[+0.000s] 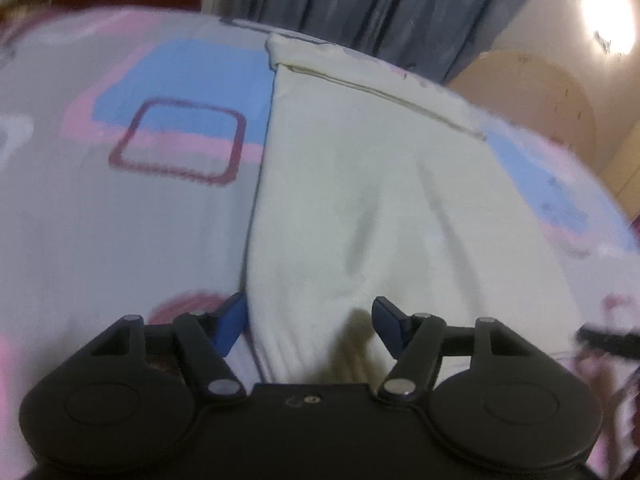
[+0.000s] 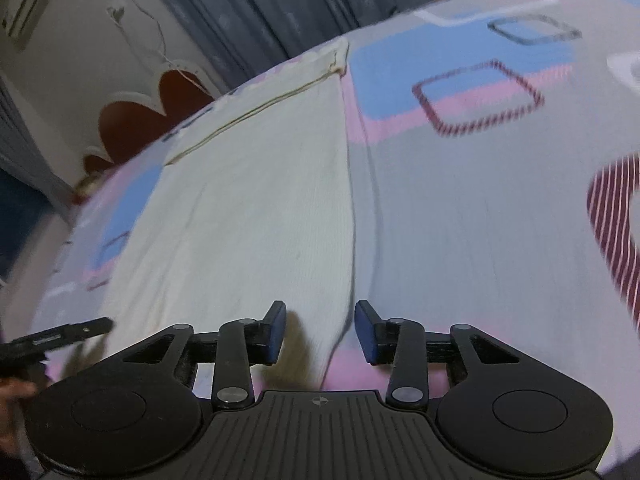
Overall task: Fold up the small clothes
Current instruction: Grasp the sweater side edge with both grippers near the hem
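A cream garment [image 1: 360, 200] lies flat on the patterned bedsheet [image 1: 120, 220], hem band at the far end. The left gripper [image 1: 310, 324] hovers over its near left corner, jaws fairly wide — nothing pinched. The right gripper [image 2: 320, 330] straddles the near right edge, jaws narrower, pads clear of cloth.

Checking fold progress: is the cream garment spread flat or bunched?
Spread flat: the cream garment lies smooth on the patterned bedsheet, edges straight.
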Available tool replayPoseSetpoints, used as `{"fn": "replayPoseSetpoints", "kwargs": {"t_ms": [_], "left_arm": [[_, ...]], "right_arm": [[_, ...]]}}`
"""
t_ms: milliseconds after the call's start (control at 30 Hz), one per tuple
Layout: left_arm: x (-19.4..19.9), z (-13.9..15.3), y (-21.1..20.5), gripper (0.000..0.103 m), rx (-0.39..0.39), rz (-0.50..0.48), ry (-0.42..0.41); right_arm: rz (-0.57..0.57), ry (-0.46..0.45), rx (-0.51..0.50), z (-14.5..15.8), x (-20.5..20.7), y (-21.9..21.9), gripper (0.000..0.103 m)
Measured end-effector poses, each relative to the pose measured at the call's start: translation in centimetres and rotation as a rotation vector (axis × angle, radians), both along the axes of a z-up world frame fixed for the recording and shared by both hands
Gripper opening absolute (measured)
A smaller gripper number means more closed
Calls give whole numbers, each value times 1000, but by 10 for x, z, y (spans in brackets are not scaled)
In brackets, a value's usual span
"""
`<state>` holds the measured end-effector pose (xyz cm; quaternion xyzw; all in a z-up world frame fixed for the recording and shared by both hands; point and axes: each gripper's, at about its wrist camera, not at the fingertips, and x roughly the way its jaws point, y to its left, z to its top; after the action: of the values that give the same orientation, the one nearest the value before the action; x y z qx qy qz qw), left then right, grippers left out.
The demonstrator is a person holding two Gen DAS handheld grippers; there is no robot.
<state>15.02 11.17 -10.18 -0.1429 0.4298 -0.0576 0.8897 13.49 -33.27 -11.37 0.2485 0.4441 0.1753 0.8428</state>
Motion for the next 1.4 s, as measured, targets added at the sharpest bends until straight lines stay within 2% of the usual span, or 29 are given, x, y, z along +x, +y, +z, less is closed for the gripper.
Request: {"fn": "replayPoseSetpoints", "kwargs": {"t_ms": [133, 233, 400, 500, 533, 600, 667, 800, 867, 900, 967, 1000, 1033, 1100, 1133, 1167, 1233, 1333, 1400], "left_arm": [[-15, -4, 16, 59, -145, 41, -1], [-16, -10, 27, 57, -212, 62, -6], [6, -17, 38, 57, -327, 66, 2], [17, -23, 37, 56, -387, 44, 5], [18, -24, 35, 53, -396, 32, 3], [20, -26, 34, 43, -403, 8, 11], [16, -29, 33, 41, -412, -16, 7], [13, -35, 39, 38, -449, -16, -3], [15, -34, 37, 10, -402, -4, 0], [13, -30, 38, 4, -384, 3, -15], [5, -17, 41, 4, -424, -9, -96], [1, -11, 42, 4, -419, -17, -119], [-1, -10, 41, 4, -398, -24, -122], [1, -20, 41, 4, -359, -23, -73], [3, -31, 40, 5, -316, -10, -20], [4, -40, 40, 6, -313, 1, -2], [3, -43, 44, 7, -369, 43, -10], [1, -37, 39, 4, -355, 46, -25], [2, -29, 38, 3, -381, 50, -61]], "right_arm": [[5, -2, 45, 4, -6, -12, 39], [-24, 15, 98, -1, 0, -23, 39], [-53, 68, 231, -14, 22, -29, 39], [-11, 70, 258, -14, 32, -21, 39], [4, 73, 264, -15, 34, -17, 39], [22, 69, 275, -13, 34, -14, 38], [26, 75, 289, -15, 31, -16, 19], [22, 84, 292, -20, 30, -18, 16], [14, 83, 295, -20, 31, -18, 12], [14, 73, 281, -18, 31, -17, 4], [12, 29, 288, -9, 28, -18, 3], [14, -8, 299, 0, 26, -20, 3], [21, -43, 299, 8, 24, -22, 3], [22, -67, 280, 15, 22, -25, 3], [19, -55, 270, 11, 22, -25, 3], [18, -17, 242, 2, 24, -24, 3], [26, 73, 190, -17, 30, -16, 3], [-11, 56, 251, -15, 27, -19, 3], [-15, 23, 259, -6, 28, -20, 3]]}}
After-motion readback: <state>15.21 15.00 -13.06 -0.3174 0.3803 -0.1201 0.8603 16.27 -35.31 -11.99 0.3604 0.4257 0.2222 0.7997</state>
